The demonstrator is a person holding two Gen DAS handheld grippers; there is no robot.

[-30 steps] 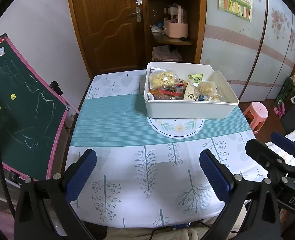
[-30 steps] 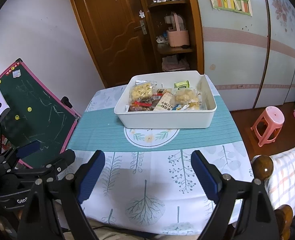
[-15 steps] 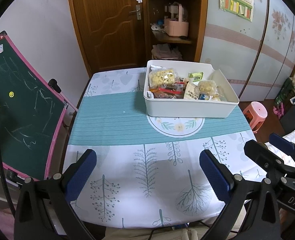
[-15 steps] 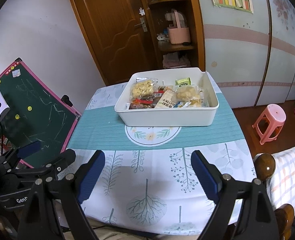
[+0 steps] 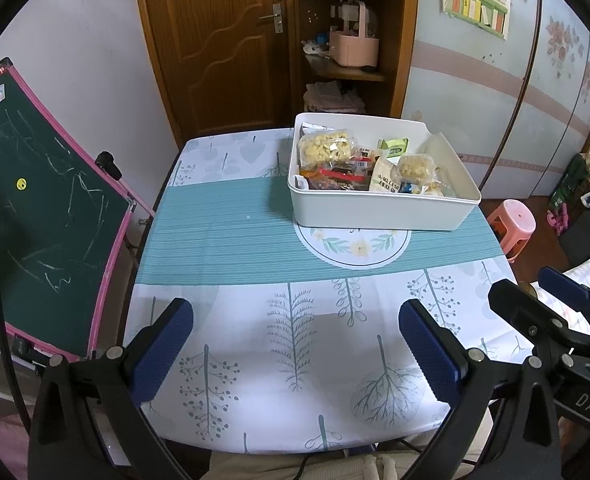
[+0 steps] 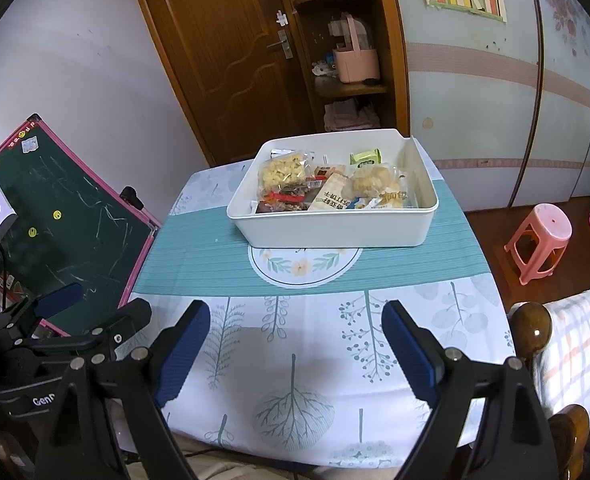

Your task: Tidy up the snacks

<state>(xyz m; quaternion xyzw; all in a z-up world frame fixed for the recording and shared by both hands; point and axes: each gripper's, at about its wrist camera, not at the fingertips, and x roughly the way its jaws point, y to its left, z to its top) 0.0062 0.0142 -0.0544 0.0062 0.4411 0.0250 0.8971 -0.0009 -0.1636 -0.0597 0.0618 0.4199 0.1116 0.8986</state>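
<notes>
A white plastic bin (image 5: 379, 210) (image 6: 335, 230) stands at the far side of the table on the teal stripe of the cloth. It holds several snack packets, among them a clear bag of yellow puffs (image 5: 325, 148) (image 6: 283, 172) and a small green packet (image 5: 393, 146) (image 6: 365, 157). My left gripper (image 5: 295, 332) hovers open over the near part of the table with nothing between its blue pads. My right gripper (image 6: 295, 332) hangs open beside it, also holding nothing. Each gripper shows at the edge of the other's view.
The table (image 5: 255, 352) wears a white cloth with tree prints. A green chalkboard with a pink frame (image 5: 35, 208) leans at the left. A pink stool (image 6: 541, 236) stands on the floor at the right. A wooden door and corner shelf (image 5: 347, 40) lie behind.
</notes>
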